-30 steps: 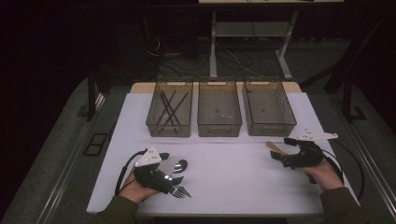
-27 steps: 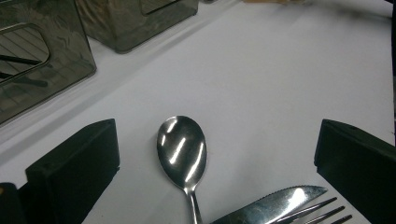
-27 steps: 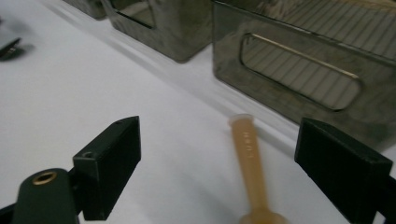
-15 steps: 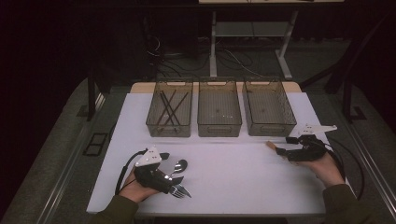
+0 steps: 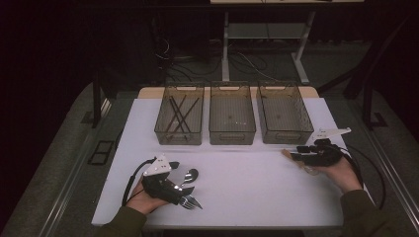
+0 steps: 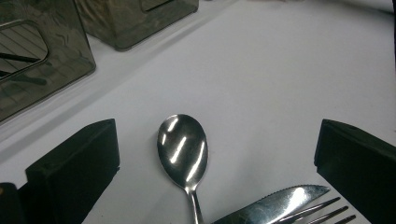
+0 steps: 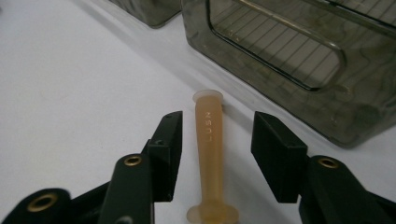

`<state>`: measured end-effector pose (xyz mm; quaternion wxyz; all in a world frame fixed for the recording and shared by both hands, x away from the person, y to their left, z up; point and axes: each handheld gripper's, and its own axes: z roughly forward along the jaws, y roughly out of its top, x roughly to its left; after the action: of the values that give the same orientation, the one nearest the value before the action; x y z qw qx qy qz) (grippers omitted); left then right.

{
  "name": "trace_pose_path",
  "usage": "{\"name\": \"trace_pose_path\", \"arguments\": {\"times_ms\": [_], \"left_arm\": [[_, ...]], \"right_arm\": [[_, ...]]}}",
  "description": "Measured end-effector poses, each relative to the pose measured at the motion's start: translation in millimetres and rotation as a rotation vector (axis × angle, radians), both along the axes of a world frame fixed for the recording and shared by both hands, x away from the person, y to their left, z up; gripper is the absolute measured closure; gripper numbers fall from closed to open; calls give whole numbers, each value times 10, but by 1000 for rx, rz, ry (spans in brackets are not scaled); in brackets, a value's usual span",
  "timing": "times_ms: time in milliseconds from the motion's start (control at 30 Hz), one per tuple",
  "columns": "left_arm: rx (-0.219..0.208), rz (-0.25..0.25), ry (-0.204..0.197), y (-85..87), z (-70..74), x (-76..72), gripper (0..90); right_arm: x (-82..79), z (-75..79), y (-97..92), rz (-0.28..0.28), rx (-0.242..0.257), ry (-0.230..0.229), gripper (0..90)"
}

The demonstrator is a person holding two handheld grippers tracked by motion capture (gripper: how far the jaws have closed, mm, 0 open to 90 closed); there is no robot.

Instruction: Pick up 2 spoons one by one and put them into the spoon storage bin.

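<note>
The right gripper [image 7: 215,154] lies low on the table [image 5: 247,182] just before the right bin [image 5: 284,116], its jaws half open and just now closing around an amber tube [image 7: 208,140] without touching it. The left gripper [image 6: 215,163] rests wide open over a spoon [image 6: 183,149], a knife [image 6: 275,205] and a fork [image 6: 322,212].

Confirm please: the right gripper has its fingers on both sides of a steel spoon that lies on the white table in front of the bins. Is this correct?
Not quite. In the right gripper view, the right gripper has its fingers on both sides of an amber plastic handle, not a steel spoon. It does lie on the white table in front of the bins.
</note>
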<state>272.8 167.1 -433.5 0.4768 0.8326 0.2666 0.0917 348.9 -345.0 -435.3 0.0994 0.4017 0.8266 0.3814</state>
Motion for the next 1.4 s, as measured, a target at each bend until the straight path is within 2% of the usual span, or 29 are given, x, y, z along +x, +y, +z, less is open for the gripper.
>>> {"name": "trace_pose_path", "arguments": {"times_ms": [300, 467, 667, 833, 1200, 1400], "left_arm": [[3, 0, 0, 1, -1, 3, 0], [9, -3, 2, 0, 0, 1, 0], [9, -2, 3, 0, -2, 2, 0], [7, -3, 2, -7, -4, -2, 0], [9, -4, 1, -1, 3, -1, 0], [7, -3, 1, 0, 5, -2, 0]], "right_arm": [[104, -81, 117, 38, -47, 26, 624], [135, -114, 178, 60, -94, 38, 654], [130, -102, 246, 66, -159, 17, 723], [121, -102, 259, 66, -171, 10, 733], [127, -94, 227, 58, -145, 27, 741], [128, -56, 152, 41, -75, 33, 742]]}}
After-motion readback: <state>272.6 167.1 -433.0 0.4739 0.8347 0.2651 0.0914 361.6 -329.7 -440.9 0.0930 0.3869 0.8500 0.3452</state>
